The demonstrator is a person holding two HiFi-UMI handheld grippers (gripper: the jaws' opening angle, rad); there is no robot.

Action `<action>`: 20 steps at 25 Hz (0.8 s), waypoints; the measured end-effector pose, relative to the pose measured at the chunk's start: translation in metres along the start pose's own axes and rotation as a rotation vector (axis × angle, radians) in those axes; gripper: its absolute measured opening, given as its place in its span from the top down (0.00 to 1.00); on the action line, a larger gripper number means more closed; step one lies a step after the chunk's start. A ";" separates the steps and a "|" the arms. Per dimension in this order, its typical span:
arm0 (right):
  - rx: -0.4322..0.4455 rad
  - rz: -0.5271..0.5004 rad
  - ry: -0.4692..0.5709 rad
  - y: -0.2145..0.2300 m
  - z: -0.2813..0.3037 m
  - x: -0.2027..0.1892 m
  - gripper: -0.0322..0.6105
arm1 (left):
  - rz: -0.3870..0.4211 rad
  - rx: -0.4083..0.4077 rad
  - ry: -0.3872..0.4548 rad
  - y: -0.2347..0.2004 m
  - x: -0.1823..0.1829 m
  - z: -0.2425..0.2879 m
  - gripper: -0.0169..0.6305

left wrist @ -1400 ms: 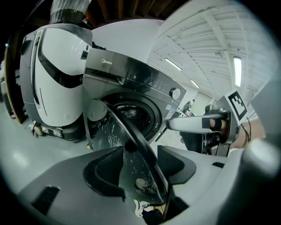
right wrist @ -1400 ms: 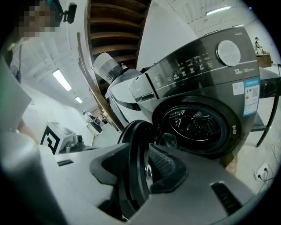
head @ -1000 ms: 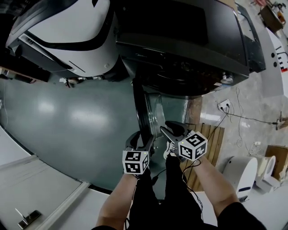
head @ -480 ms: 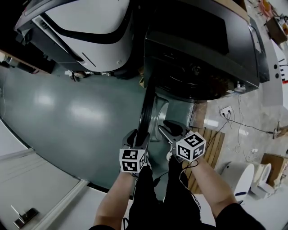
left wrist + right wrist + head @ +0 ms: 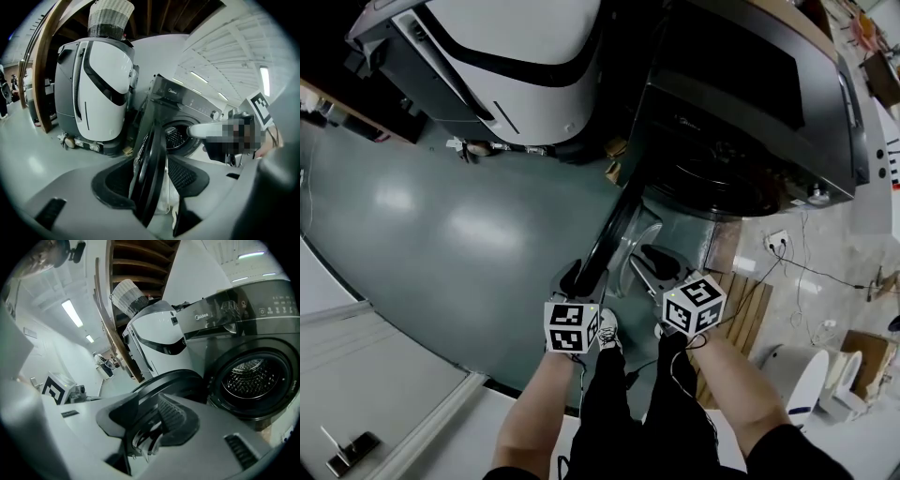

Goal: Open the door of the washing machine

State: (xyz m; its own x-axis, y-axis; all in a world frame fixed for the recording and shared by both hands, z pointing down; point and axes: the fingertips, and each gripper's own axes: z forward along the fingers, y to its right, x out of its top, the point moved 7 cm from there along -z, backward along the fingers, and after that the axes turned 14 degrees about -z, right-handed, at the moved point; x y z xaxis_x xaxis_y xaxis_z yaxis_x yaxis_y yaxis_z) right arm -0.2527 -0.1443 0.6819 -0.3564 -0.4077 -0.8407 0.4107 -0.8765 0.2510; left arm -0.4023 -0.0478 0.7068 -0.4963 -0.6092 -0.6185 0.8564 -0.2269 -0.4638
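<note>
The dark front-loading washing machine [image 5: 750, 103] stands at the upper right, its drum opening [image 5: 722, 178] uncovered. Its round door [image 5: 614, 234] stands swung out, edge-on toward me. My left gripper [image 5: 581, 277] is shut on the door's black rim [image 5: 152, 173], which runs up between its pads. My right gripper [image 5: 652, 262] grips the same door from the inner side, with the rim [image 5: 168, 380] and glass bowl between its pads. The steel drum [image 5: 251, 376] shows in the right gripper view. The left gripper's marker cube [image 5: 56, 385] sits at the left there.
A white and black appliance [image 5: 516, 47] stands left of the washer, with a woven basket [image 5: 110, 16] on top. A wooden pallet [image 5: 741, 300], a power strip with cables [image 5: 769, 239] and a white device [image 5: 802, 366] lie to the right. Grey-green floor [image 5: 441, 234] spreads to the left.
The door has swung further out from the machine, uncovering more of the drum opening. Both grippers have stayed on its rim and come back with it.
</note>
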 end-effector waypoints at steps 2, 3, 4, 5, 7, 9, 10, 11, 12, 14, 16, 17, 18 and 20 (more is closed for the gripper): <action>0.004 0.001 0.005 -0.006 0.008 0.003 0.73 | 0.003 0.007 0.009 -0.011 0.007 0.000 0.59; 0.008 0.000 0.005 -0.009 0.012 0.004 0.73 | 0.008 0.008 0.011 -0.015 0.011 0.000 0.59; 0.011 -0.002 0.006 -0.012 0.015 0.004 0.73 | 0.016 0.009 0.012 -0.019 0.014 0.000 0.59; 0.013 -0.003 0.005 -0.014 0.017 0.005 0.73 | 0.026 0.009 0.013 -0.022 0.016 -0.001 0.59; 0.016 -0.002 0.005 -0.018 0.021 0.006 0.73 | 0.038 0.013 0.016 -0.028 0.020 -0.001 0.59; 0.015 -0.001 0.006 -0.020 0.023 0.007 0.73 | 0.041 0.017 0.022 -0.034 0.024 -0.002 0.59; 0.014 -0.001 0.007 -0.020 0.025 0.008 0.73 | 0.042 0.018 0.024 -0.036 0.026 -0.002 0.59; 0.013 -0.001 0.009 -0.021 0.026 0.010 0.73 | 0.043 0.020 0.024 -0.039 0.028 -0.002 0.59; 0.012 -0.001 0.011 -0.021 0.027 0.011 0.73 | 0.044 0.022 0.024 -0.041 0.030 -0.002 0.59; 0.009 0.001 0.017 -0.021 0.028 0.014 0.73 | 0.050 0.028 0.022 -0.045 0.033 -0.003 0.59; 0.004 0.000 0.021 -0.021 0.029 0.016 0.73 | 0.057 0.033 0.026 -0.049 0.036 -0.003 0.59; 0.002 -0.001 0.022 -0.021 0.029 0.017 0.73 | 0.058 0.034 0.028 -0.051 0.038 -0.003 0.59; -0.001 -0.002 0.022 -0.021 0.029 0.017 0.73 | 0.059 0.035 0.029 -0.053 0.039 -0.003 0.59; -0.007 -0.001 0.023 -0.021 0.029 0.018 0.73 | 0.059 0.038 0.030 -0.056 0.042 -0.003 0.59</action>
State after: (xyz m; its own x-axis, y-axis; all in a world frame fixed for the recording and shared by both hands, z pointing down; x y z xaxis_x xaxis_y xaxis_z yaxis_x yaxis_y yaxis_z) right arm -0.2923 -0.1406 0.6754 -0.3373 -0.4006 -0.8519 0.4160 -0.8752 0.2468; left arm -0.4715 -0.0587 0.7046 -0.4485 -0.5997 -0.6627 0.8887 -0.2205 -0.4019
